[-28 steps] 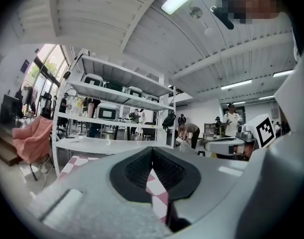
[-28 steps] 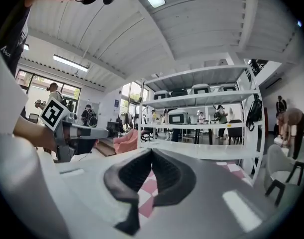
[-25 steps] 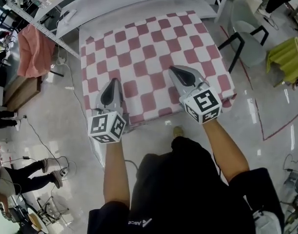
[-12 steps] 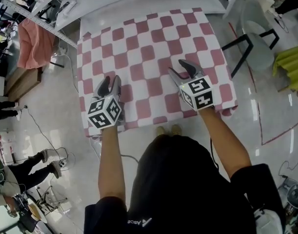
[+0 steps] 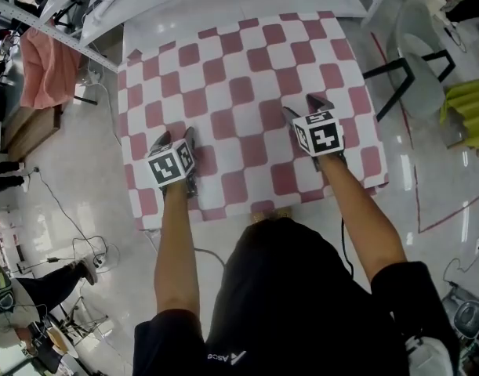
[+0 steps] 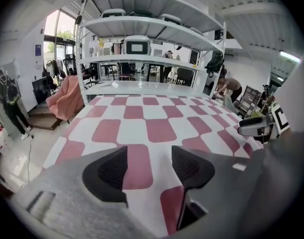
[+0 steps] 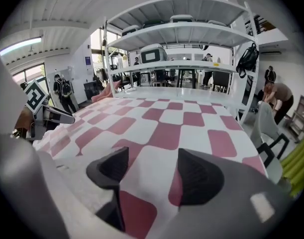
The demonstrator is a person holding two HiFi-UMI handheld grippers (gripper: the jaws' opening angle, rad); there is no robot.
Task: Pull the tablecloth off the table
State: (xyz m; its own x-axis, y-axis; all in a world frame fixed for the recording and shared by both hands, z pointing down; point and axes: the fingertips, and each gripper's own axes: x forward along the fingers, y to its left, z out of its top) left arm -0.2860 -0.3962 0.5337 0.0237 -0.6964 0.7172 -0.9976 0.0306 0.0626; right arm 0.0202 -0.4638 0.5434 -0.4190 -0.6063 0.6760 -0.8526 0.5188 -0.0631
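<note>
As I stand at the near edge of the table, the red-and-white checked tablecloth (image 5: 239, 92) lies spread flat, hiding the top. My left hand-held gripper (image 5: 175, 136) and right hand-held gripper (image 5: 306, 106) sit low over its near part, well apart, one toward each side. Both pairs of jaws are opening wide. Only flat cloth shows beneath them, and nothing is pinched. I judge they are spaced this way so each can take a fold and pull evenly.
</note>
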